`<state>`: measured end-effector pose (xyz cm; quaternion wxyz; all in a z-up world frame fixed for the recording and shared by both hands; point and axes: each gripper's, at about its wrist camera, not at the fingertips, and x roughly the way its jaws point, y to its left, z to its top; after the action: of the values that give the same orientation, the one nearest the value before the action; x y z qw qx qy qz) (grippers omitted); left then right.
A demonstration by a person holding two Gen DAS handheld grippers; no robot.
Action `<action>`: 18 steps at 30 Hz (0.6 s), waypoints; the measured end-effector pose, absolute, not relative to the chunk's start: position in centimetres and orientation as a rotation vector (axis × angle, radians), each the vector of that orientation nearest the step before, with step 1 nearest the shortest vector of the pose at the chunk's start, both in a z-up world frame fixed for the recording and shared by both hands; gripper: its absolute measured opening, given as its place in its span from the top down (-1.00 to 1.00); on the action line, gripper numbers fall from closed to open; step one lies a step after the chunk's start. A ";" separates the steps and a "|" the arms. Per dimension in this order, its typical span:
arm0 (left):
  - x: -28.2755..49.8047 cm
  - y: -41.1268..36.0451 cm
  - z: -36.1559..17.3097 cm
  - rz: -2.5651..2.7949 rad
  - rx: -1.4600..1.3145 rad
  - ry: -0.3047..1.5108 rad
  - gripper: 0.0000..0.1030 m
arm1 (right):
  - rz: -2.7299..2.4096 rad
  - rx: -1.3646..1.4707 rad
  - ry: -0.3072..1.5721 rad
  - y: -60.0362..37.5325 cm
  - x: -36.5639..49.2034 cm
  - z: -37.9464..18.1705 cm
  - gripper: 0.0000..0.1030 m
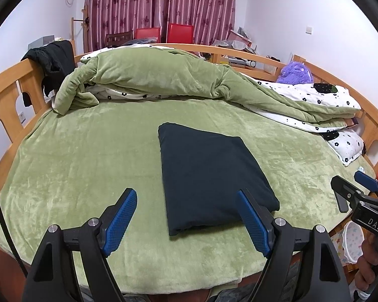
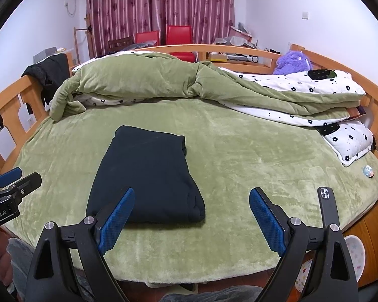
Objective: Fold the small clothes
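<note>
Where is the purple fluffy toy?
The purple plush toy sits at the bed's far right corner in both views, against the wooden bed rail, just behind the flower-print quilt.

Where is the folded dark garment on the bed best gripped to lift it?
Grip the folded dark garment at its thick near edge, coming in low from the bed's near side; the stacked layers bulge there, giving a gripper something to pinch.

Your left wrist view: rides behind left gripper [image 1: 186, 222], looks forward and down across green bed [image 1: 75, 166] toward curtains [image 1: 161, 5]. Right wrist view: same facing, from beside it on right. Both held near bed's front edge. Shared: folded dark garment [image 1: 209, 173], bunched quilt [image 2: 143, 75], red chairs [image 2: 163, 39].
</note>
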<state>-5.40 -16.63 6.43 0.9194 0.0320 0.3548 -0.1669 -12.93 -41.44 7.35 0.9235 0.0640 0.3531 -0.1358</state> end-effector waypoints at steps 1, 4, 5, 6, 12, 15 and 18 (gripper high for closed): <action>-5.5 -16.6 6.5 -0.342 0.066 0.730 -0.55 | -0.278 0.131 0.727 -41.4 -13.0 7.4 -0.77; -5.5 -16.6 6.4 -0.341 0.066 0.729 -0.55 | -0.283 0.130 0.732 -41.4 -13.3 7.4 -0.77; -5.5 -16.5 6.5 -0.341 0.064 0.731 -0.55 | -0.282 0.129 0.734 -41.4 -13.3 7.4 -0.77; -5.6 -16.4 6.5 -0.342 0.063 0.731 -0.55 | -0.282 0.130 0.735 -41.4 -13.3 7.3 -0.77; -5.7 -16.2 6.5 -0.336 0.064 0.730 -0.55 | -0.282 0.130 0.738 -41.1 -13.5 7.2 -0.77; -5.8 -16.1 6.4 -0.336 0.060 0.731 -0.55 | -0.289 0.133 0.735 -41.2 -13.6 7.3 -0.77; -5.8 -16.0 6.4 -0.337 0.063 0.729 -0.55 | -0.290 0.133 0.735 -41.2 -13.6 7.3 -0.77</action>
<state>-5.84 -16.01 6.42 0.9200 0.0307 0.3547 -0.1637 -13.57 -41.20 7.26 0.9208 0.0646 0.3577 -0.1414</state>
